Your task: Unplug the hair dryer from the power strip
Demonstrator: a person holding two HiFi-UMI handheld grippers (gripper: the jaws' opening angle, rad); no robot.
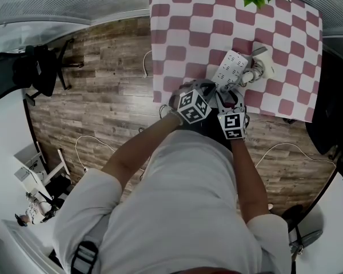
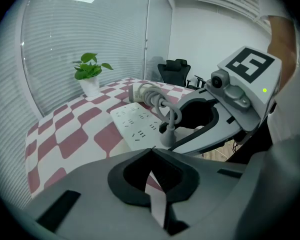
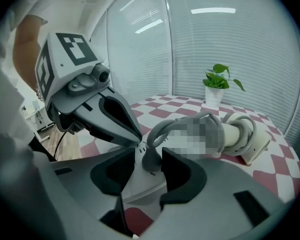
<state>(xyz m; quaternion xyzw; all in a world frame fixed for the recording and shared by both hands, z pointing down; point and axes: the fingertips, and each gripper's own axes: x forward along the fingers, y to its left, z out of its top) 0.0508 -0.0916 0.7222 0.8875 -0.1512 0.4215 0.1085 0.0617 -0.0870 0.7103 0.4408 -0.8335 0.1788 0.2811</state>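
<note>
Hair dryer [image 3: 260, 145]: cream, with grey cord [image 3: 157, 133]

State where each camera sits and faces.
Head view: on the person's head, looking steeply down at the checked table; shoulders and forearms show.
Left gripper view: on the left gripper, facing the power strip and plant; right gripper alongside.
Right gripper view: on the right gripper, facing the plug between its open jaws; left gripper alongside.
Both gripper views share the plant and plug.
</note>
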